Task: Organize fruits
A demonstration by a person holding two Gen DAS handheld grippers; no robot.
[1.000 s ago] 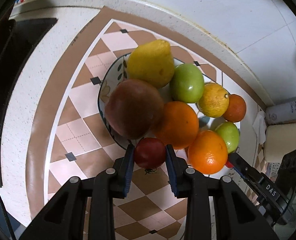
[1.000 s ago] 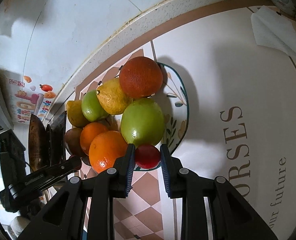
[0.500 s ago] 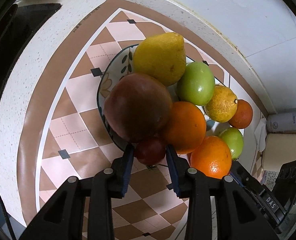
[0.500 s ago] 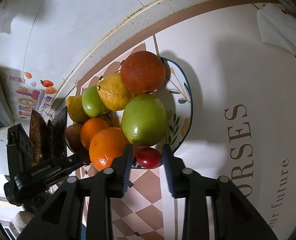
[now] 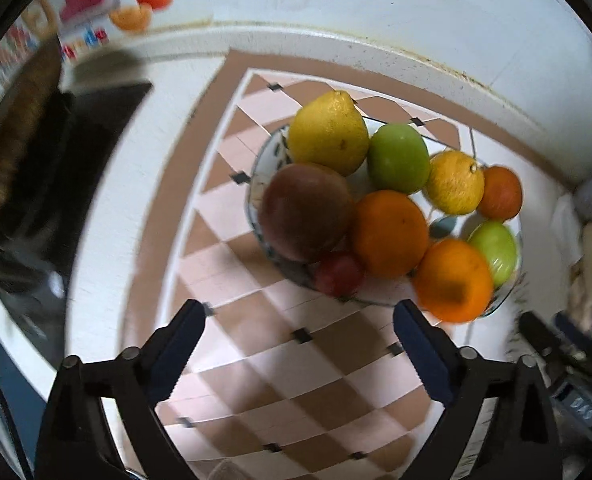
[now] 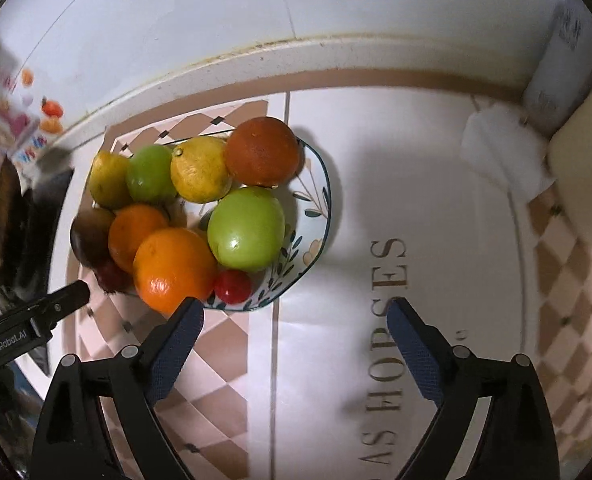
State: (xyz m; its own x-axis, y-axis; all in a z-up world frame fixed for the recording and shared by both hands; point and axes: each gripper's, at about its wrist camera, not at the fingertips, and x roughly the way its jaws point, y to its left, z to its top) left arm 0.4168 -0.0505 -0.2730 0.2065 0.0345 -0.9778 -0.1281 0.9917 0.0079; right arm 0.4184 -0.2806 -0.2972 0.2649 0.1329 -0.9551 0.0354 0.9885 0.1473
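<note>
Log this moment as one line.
left gripper: jaws opening, empty | right gripper: jaws opening, empty | two small red fruits on plate edge

Your left hand-held gripper (image 5: pixel 298 316) and right hand-held gripper (image 6: pixel 294 312) have black frames, round rivets, and ribbed dark-blue pads (image 6: pixel 410 354).
</note>
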